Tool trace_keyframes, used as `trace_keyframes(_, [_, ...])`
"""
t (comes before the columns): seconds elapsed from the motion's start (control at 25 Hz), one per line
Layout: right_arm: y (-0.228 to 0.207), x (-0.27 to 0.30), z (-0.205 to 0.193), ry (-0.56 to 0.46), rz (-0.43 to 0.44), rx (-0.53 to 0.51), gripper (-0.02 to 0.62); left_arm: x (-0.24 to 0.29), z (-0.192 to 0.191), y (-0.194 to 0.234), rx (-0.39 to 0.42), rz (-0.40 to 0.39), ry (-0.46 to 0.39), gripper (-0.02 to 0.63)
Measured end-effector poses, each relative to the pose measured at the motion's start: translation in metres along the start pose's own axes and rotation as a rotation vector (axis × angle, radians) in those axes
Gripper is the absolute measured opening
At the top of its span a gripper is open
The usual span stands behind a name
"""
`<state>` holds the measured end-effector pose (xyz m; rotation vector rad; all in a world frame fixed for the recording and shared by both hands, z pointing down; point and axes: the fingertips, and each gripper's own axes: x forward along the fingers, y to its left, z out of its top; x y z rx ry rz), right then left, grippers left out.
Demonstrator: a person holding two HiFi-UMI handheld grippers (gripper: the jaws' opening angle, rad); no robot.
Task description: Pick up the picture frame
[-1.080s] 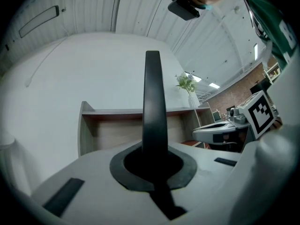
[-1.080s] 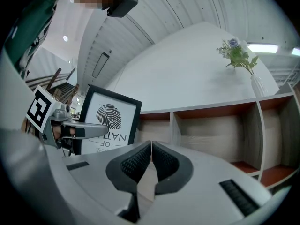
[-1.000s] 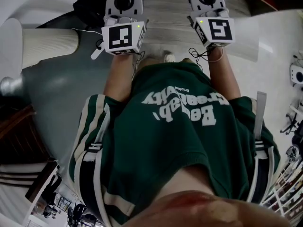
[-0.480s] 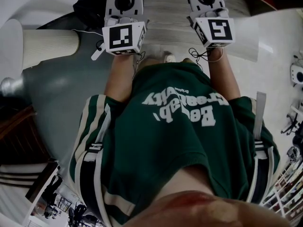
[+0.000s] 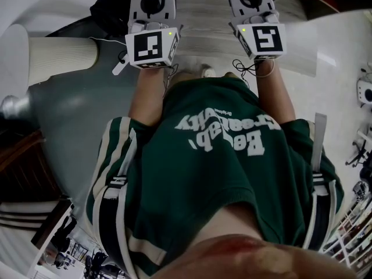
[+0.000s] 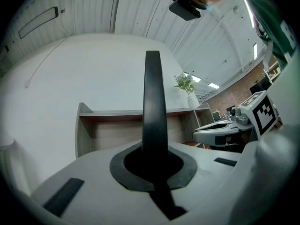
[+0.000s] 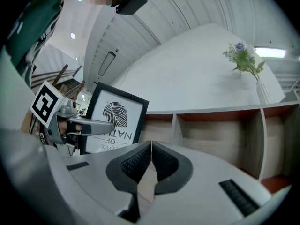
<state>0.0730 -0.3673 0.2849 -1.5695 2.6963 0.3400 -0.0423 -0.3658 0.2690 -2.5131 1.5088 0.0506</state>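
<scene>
No change over the last second, both hands hold still facing the shelf (image 7: 220, 125). The picture frame (image 7: 116, 118) is upside down at 9 o'clock in the right gripper view, pinched edge-on by the left gripper (image 6: 154, 156) fingers. The right gripper (image 7: 151, 162) fingers are pressed together and empty. Pickup looks done, just holding.

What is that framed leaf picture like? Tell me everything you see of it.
The picture frame is a thin black rectangle around a white print with a dark leaf and lettering beneath. It is held up, tilted, before a pale wall and wooden shelf. The left claw is shut on its side edge.
</scene>
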Motion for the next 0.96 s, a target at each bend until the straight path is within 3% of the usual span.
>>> trace_keyframes(0.96, [0.0062, 0.0041, -0.0006, 0.004, 0.023, 0.019, 0.034, -0.0044, 0.001, 0.0041, 0.013, 0.007, 0.008, 0.026])
